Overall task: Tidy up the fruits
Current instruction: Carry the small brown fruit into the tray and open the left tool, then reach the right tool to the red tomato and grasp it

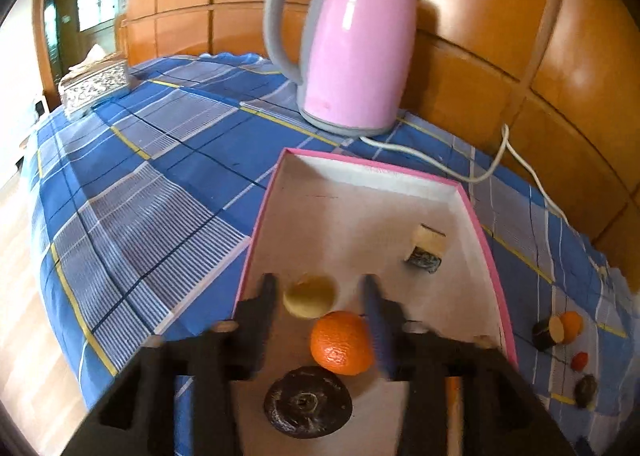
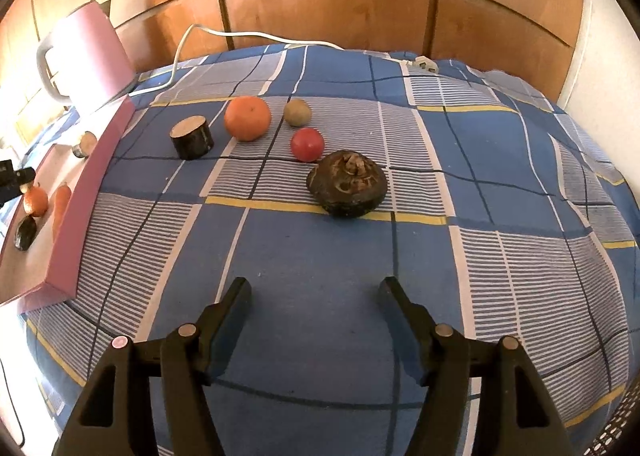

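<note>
My left gripper (image 1: 320,292) hangs open over the near end of a pink-rimmed white box (image 1: 400,170). A pale yellow round fruit (image 1: 310,296) lies between its fingertips, and an orange (image 1: 342,342) sits just behind, close to the right finger (image 1: 374,308). A dark round fruit (image 1: 308,402) and a dark-skinned cut piece (image 1: 426,252) also lie in the box. My right gripper (image 2: 316,288) stands open and empty above the checked cloth. Beyond it lie a dark round fruit (image 2: 347,183), a red fruit (image 2: 307,144), an orange (image 2: 247,118), a brownish fruit (image 2: 297,112) and a dark cut piece (image 2: 192,137).
A pink kettle (image 1: 352,44) stands behind the box, its white cord (image 1: 480,172) trailing right along the wooden wall. A patterned tissue box (image 1: 94,82) sits at the table's far left corner. The box's pink wall (image 2: 100,160) borders the right gripper's view on the left.
</note>
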`<state>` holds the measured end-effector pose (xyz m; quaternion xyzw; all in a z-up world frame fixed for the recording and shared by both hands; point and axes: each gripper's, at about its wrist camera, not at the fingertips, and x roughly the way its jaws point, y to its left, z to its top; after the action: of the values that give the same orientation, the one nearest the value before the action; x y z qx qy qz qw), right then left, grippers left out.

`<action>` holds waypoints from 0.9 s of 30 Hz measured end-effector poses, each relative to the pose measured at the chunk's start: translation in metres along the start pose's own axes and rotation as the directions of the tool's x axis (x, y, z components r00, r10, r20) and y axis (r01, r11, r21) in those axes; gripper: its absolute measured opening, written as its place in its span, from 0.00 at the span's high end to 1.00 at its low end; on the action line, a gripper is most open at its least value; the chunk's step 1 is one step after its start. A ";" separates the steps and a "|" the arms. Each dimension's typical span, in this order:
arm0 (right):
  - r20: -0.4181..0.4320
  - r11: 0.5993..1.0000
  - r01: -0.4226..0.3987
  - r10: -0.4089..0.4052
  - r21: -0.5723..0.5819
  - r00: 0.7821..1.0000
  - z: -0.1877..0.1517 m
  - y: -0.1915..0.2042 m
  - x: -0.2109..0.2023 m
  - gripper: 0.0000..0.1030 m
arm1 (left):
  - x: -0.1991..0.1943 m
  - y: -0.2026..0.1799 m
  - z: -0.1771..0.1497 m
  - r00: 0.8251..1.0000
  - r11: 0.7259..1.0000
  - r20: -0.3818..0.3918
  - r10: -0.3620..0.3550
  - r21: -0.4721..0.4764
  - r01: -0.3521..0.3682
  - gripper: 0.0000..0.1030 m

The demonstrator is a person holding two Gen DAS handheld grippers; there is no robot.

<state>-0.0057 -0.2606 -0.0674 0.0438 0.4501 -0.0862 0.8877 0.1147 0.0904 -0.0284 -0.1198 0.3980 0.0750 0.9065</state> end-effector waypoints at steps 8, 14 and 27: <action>0.022 0.993 0.033 -0.035 0.111 0.999 -0.003 -0.008 -0.006 0.35 | -0.025 0.000 -0.008 0.999 1.000 0.044 -0.015 -0.005 0.015 0.33; 0.026 0.985 0.079 -0.084 0.153 0.996 -0.004 -0.014 -0.006 0.35 | -0.044 -0.003 -0.016 0.997 0.999 0.066 -0.034 0.006 0.034 0.30; 0.019 0.942 0.168 -0.181 0.292 0.983 -0.007 -0.037 -0.010 0.35 | -0.077 0.003 -0.039 0.995 0.999 0.097 -0.025 0.028 0.023 0.20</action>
<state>-0.0240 -0.2948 -0.0637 0.1309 0.4147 -0.2304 0.8705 0.0349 0.0795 0.0019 -0.1083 0.3526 0.0645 0.9272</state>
